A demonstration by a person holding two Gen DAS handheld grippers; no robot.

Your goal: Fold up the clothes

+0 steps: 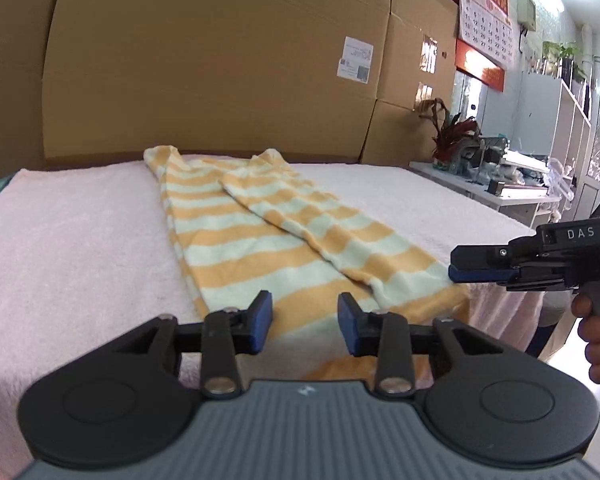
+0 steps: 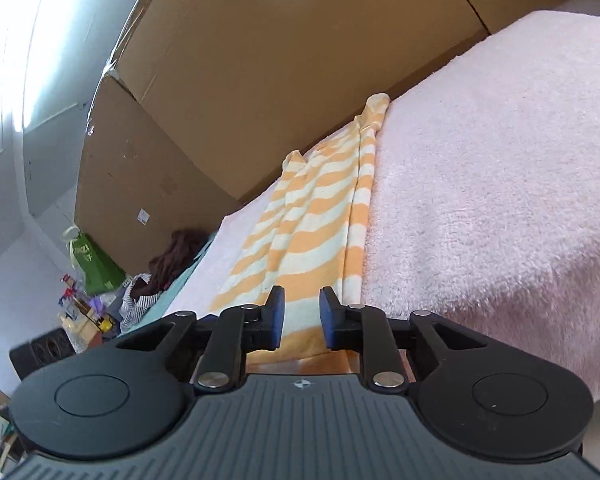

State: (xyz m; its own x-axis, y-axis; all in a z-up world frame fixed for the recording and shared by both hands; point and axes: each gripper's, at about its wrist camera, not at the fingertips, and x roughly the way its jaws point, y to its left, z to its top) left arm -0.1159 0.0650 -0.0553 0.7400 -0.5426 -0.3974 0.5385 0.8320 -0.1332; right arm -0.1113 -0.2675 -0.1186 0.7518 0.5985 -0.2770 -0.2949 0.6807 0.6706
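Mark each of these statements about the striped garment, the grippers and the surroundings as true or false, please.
1. The striped garment is orange and pale, lying on a pink fleece cover. True.
2. The left gripper has its pads pressed together on the cloth. False: a gap shows between its pads, with the garment's near edge beyond them.
3. Cardboard boxes stand behind the bed. True.
4. The right gripper is at the far end of the garment. False: it is at the garment's near right corner.
5. The garment is already folded into a small square. False: it lies long, with a narrow part laid diagonally across it.
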